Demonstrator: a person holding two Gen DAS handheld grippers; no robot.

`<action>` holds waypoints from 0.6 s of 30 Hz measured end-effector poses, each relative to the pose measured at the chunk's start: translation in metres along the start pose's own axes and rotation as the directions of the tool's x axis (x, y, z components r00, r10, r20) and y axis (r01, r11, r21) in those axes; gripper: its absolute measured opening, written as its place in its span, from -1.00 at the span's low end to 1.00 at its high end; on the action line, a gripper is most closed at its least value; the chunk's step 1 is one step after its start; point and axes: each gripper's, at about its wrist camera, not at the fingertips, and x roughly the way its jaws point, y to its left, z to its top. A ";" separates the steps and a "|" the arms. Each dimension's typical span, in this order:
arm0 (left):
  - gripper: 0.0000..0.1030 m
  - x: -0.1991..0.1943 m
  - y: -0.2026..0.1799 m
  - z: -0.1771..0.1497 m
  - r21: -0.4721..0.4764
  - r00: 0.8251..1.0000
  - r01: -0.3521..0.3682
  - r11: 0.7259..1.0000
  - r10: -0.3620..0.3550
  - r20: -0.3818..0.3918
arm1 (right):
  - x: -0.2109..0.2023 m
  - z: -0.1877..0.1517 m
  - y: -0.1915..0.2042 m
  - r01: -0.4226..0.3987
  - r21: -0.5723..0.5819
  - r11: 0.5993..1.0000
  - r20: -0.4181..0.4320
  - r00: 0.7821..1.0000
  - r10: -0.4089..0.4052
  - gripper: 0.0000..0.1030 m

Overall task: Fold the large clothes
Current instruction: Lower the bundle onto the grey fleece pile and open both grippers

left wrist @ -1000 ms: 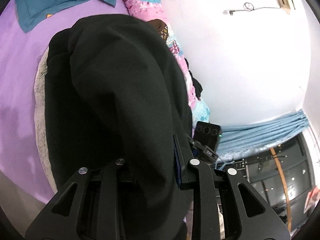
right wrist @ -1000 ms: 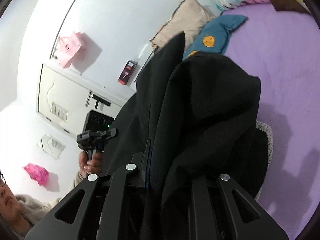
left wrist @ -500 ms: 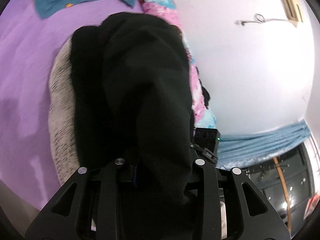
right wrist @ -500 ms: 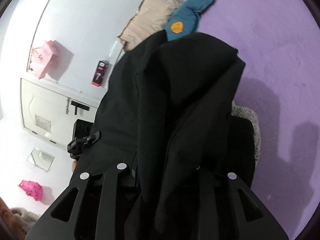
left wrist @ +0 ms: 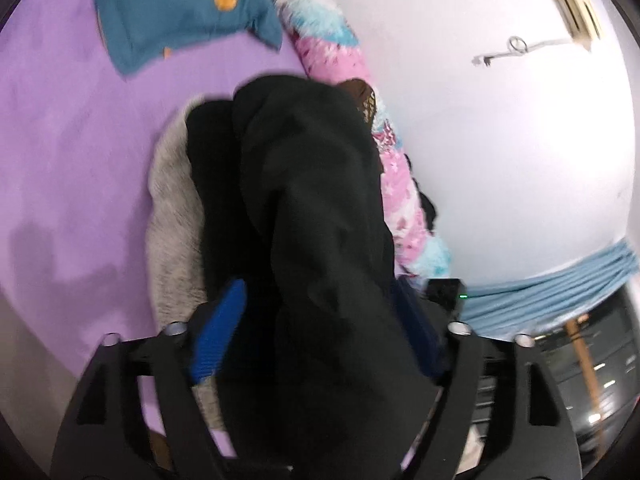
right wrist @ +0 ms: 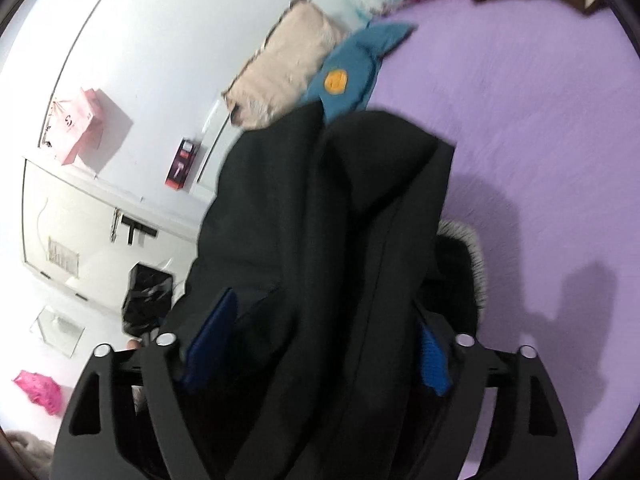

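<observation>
Both the left tongs (left wrist: 320, 340) and right tongs (right wrist: 316, 344) have just sprung wide, letting go of the black coat (left wrist: 304, 200); this fold looks laid on the bed (left wrist: 80, 160)

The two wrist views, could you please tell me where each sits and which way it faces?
Left wrist: on the left tool, looking down along its open blue pads at the black coat on the purple bed, wall to the right.
Right wrist: on the right tool, pads also open, facing the coat, wall to the left.
Shared: coat, bed, blue pillow.
</observation>
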 end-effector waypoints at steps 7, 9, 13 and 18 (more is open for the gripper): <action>0.87 -0.056 -0.064 -0.045 0.125 0.984 -0.154 0.980 0.141 0.106 | -0.051 -0.037 0.043 0.133 -0.082 0.988 0.030 0.991 -0.131 0.87; 0.87 -0.065 -0.079 -0.056 0.132 0.981 -0.161 0.978 0.144 0.130 | -0.066 -0.051 0.059 0.148 -0.086 0.985 0.037 0.989 -0.145 0.87; 0.88 -0.076 -0.109 -0.094 0.156 0.945 -0.291 0.944 0.259 0.200 | -0.088 -0.079 0.095 0.193 -0.132 0.972 0.080 0.980 -0.184 0.87; 0.88 -0.085 -0.145 -0.143 0.210 0.870 -0.451 0.867 0.375 0.320 | -0.112 -0.129 0.129 0.259 -0.142 0.955 0.103 0.964 -0.246 0.87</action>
